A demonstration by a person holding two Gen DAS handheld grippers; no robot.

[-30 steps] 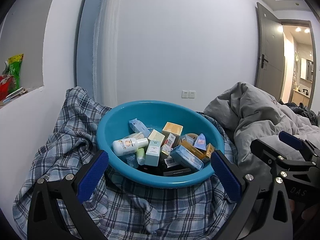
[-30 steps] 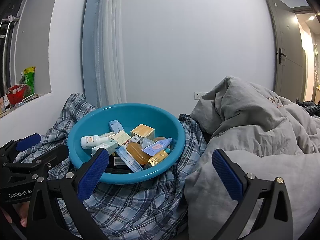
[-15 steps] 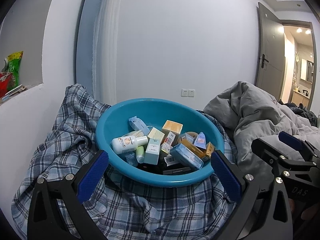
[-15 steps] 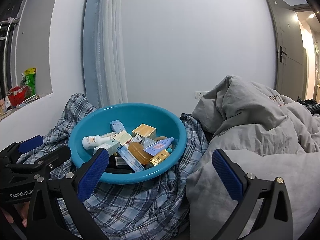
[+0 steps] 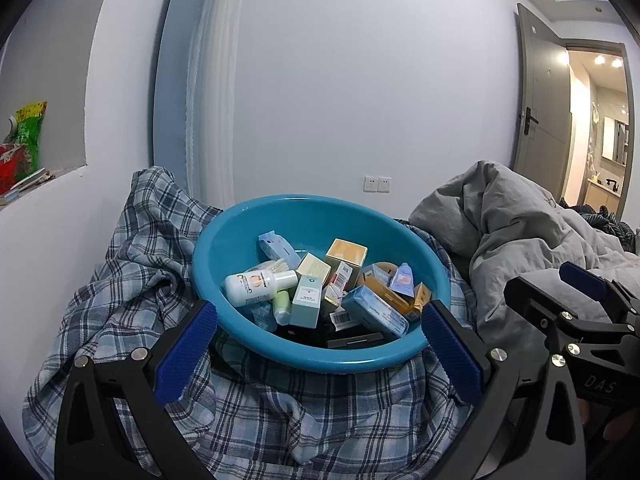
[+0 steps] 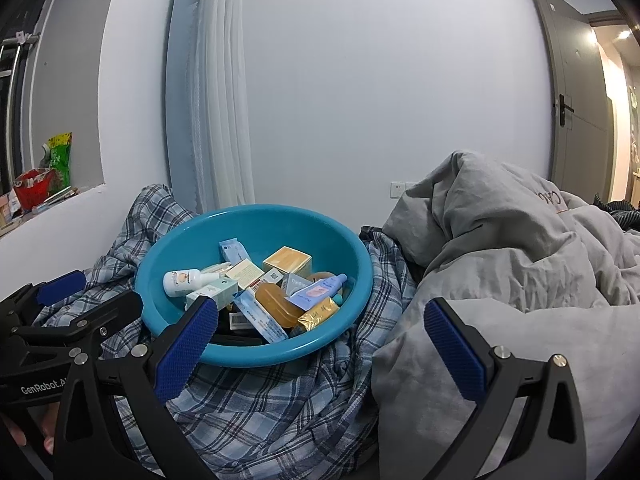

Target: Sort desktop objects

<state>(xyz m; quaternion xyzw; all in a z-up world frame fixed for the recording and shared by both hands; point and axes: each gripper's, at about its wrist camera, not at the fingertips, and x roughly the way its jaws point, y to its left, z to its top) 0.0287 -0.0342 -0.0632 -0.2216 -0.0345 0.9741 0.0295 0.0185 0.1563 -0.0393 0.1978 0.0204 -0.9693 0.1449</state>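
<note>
We hold the left hand-held gripper [image 5: 318,344] and the right hand-held gripper [image 6: 320,340] spread wide, both empty, short of the teal basin [image 5: 224,240]. It sits on a rumpled plaid cloth [image 5: 132,308] on the bed, heaped with boxes and a white bottle [image 5: 256,286]. Pressing on the near rim could tip it and spill the pile.

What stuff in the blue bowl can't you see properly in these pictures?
- Dark things at the bottom of the teal basin: left wrist view, buried under the boxes and the white bottle.
- Print on the pale green box: too small to read in either view.
- Near side of the pile: right wrist view, hidden behind a finger of the right gripper.
- The left gripper holds nothing.
</note>
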